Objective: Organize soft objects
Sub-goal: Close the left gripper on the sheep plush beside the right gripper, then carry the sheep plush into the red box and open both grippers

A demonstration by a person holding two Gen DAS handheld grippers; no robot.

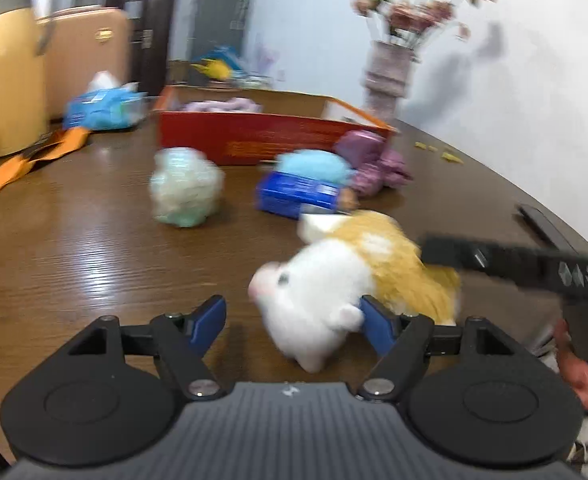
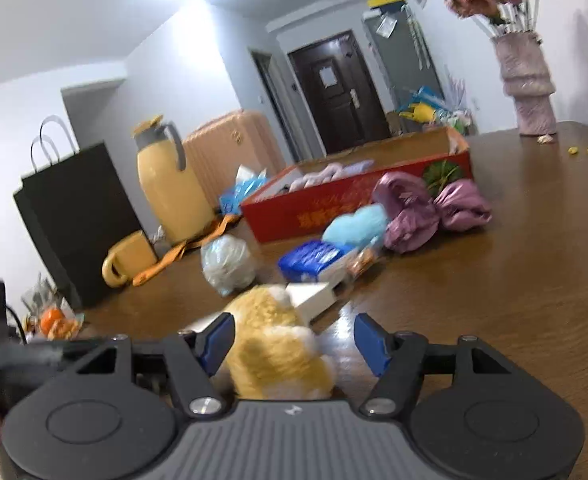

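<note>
Right now we have both hand-held grippers wide around the plush hamster point(image 1: 334, 280), near on the tabletop point(image 1: 73, 248): left hand-held gripper point(image 1: 291, 322) at its white head, right hand-held gripper point(image 2: 294, 342) over its yellow back. Neither is closed. Risk: we pinch only fur and it slips, or both grippers collide before the red box point(image 1: 269, 136) far behind.

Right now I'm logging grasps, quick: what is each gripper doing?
Left gripper: open, fingers either side of the plush toy, not clamped.
Right gripper: open, the plush toy between its fingers, no grip.
</note>
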